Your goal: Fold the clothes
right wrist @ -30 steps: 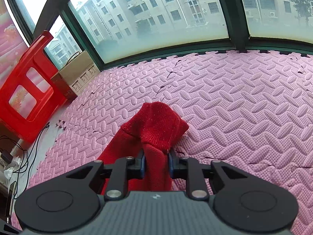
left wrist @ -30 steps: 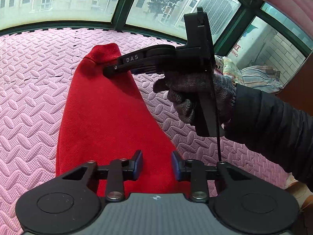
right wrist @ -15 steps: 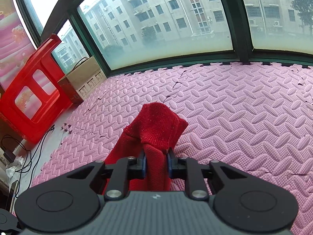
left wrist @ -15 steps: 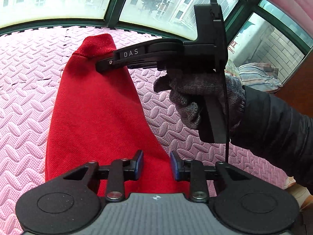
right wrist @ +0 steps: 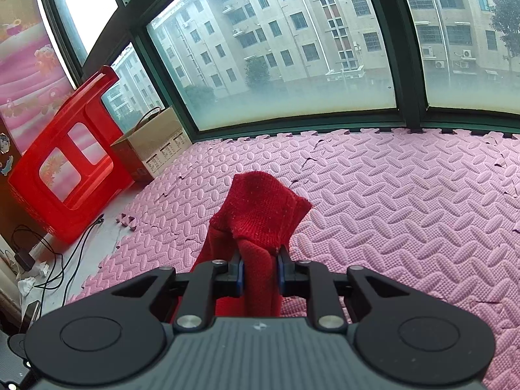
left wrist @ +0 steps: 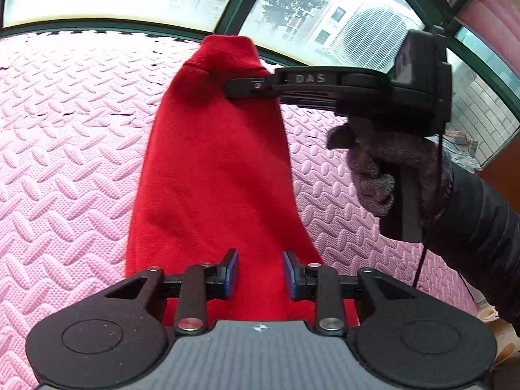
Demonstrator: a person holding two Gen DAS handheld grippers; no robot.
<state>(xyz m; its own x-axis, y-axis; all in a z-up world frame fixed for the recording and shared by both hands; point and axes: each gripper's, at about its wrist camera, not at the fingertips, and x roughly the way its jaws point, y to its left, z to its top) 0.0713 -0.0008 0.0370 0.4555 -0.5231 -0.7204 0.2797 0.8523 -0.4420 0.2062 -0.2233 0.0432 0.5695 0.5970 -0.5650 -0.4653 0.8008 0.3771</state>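
Note:
A red knit garment (left wrist: pixel 214 175) stretches from under my left gripper up to a raised ribbed cuff (left wrist: pixel 227 52). My left gripper (left wrist: pixel 260 273) is open, its pads on either side of the cloth without pinching it. My right gripper (right wrist: pixel 259 274) is shut on the red cuff (right wrist: pixel 260 208) and holds it up off the mat. In the left wrist view the right gripper (left wrist: pixel 247 86) comes in from the right, held by a gloved hand (left wrist: pixel 383 169).
Pink foam mats (right wrist: pixel 390 214) cover the floor up to a window wall (right wrist: pixel 292 65). A red plastic stool (right wrist: pixel 61 169) and a cardboard box (right wrist: pixel 152 143) stand at the left, with cables (right wrist: pixel 48 260) beside them. Other folded clothes (left wrist: pixel 461 146) lie at far right.
The right gripper has lifted the red cuff higher and further away, pulling the garment up and taut. The left gripper stays open over the garment's near end.

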